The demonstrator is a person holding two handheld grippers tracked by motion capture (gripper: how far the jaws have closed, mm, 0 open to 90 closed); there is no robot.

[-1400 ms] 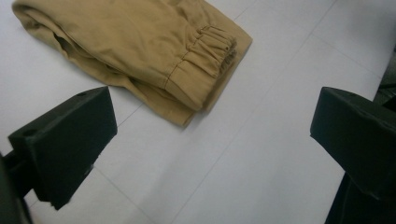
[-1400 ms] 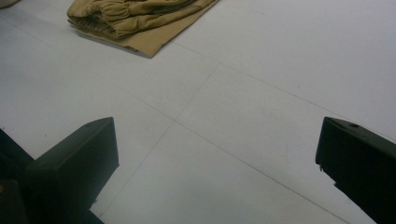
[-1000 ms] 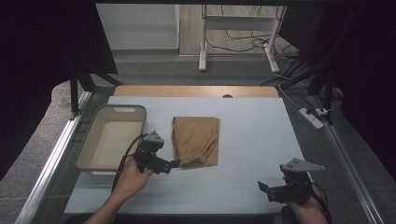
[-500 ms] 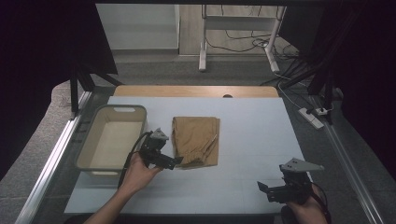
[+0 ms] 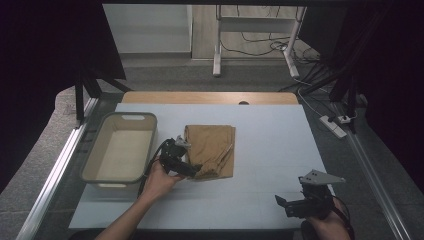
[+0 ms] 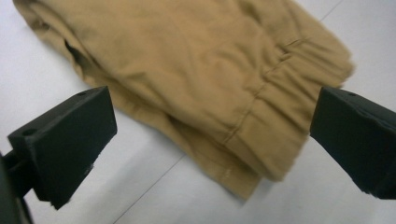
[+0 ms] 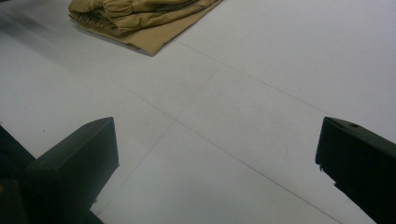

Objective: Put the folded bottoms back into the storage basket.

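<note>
L gripper [image 5: 192, 169] jaws spread, folded tan cloth [image 6: 196, 79] corner lying btwn them, desk [image 5: 270, 145] centre. R gripper [image 5: 284, 204] jaws spread over bare front-right corner, well apart from cloth.

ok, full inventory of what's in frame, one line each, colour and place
folded garment: 1, tan, middle of the table, elastic waistband edge nearest the left claw
plastic bin: 1, grey with a pale inside, left part of the table, nothing in it
table: 1, white top with a wooden strip along the far edge
power strip: 1, white, on the floor right of the table
desk frame: 1, white legs, cables under it, on the floor beyond the table
left claw: 1, black, jaws open at the garment's near left corner
right claw: 1, black with a grey plate on top, jaws open over bare table at near right
hands: 2, one on each claw
</note>
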